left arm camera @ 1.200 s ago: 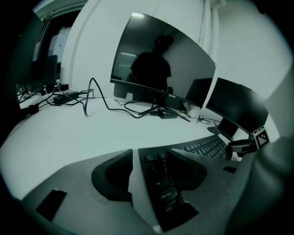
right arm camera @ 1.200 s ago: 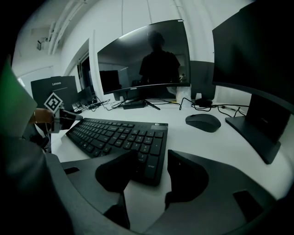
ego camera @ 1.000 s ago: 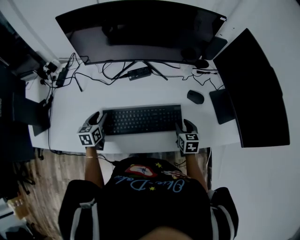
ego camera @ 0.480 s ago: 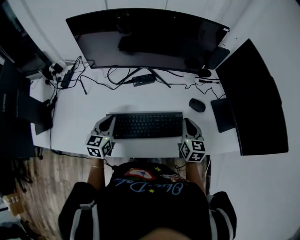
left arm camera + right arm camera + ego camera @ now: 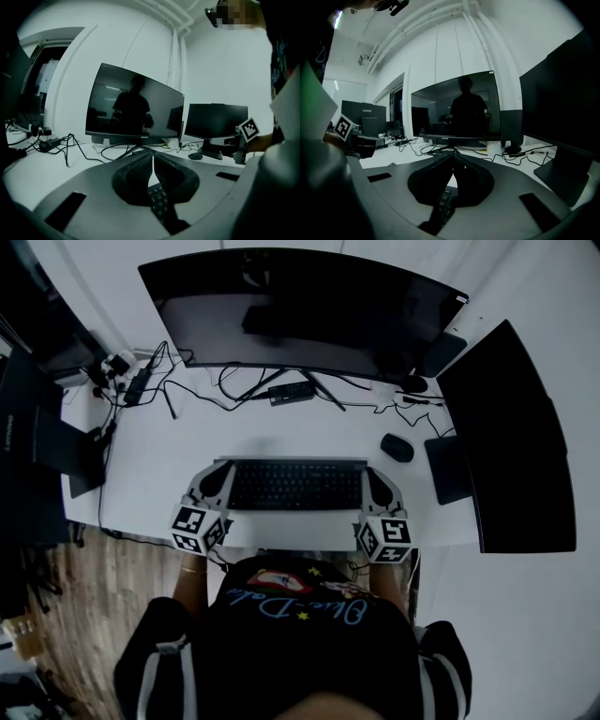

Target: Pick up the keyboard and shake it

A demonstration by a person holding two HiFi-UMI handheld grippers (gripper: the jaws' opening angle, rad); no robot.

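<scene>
The black keyboard [image 5: 295, 486] hangs level just above the white desk [image 5: 169, 460], held at both short ends. My left gripper [image 5: 217, 480] is shut on its left end, and my right gripper [image 5: 375, 487] is shut on its right end after closing onto it. In the left gripper view the jaws meet at the tips [image 5: 152, 157] with keyboard keys [image 5: 157, 199] pinched between them. The right gripper view shows the same: tips together [image 5: 453, 161] and keys [image 5: 442, 202] wedged in the jaws. A faint shadow lies on the desk behind the keyboard.
A wide curved monitor [image 5: 300, 310] stands at the back, a second dark monitor [image 5: 511, 437] at the right. A black mouse [image 5: 397, 447] lies right of the keyboard. Cables [image 5: 234, 385] and a small hub [image 5: 289, 391] sit under the monitor; a laptop [image 5: 56, 451] is at left.
Both grippers went from open beside the keyboard's ends to shut on them. The keyboard has risen off the desk with both hands.
</scene>
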